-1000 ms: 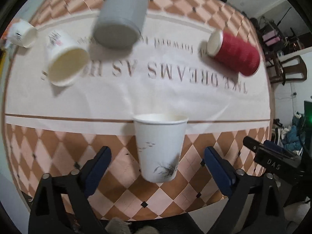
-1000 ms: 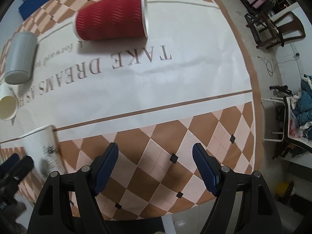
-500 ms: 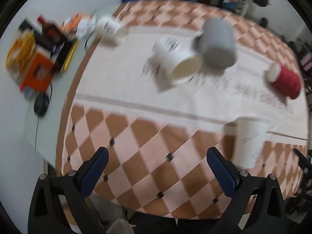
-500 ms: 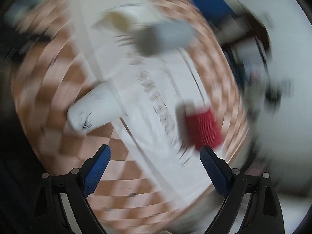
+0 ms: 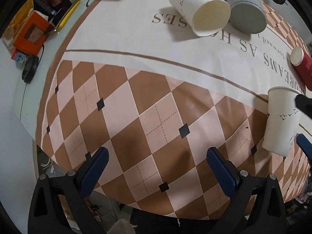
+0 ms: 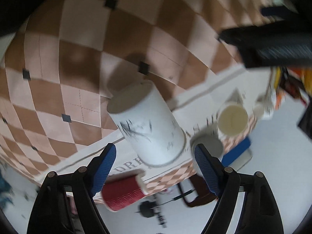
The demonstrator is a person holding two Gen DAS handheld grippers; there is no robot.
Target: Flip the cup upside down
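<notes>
While the cup [image 5: 281, 120] stands upright near the worktop [image 5: 136, 101] edge, the right tool [image 6: 155, 157], inverted, gapes around it untouching; the left tool [image 5: 156, 167] gapes empty.

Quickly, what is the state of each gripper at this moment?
Left gripper: open, holding nothing, over the checkered tablecloth.
Right gripper: open, holding nothing; the white paper cup stands ahead of its jaws, not gripped.

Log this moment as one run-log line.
left claw: open, empty, over checkered cloth | right claw: open, inverted, around white cup, not touching | white cup: upright, unflipped
</notes>
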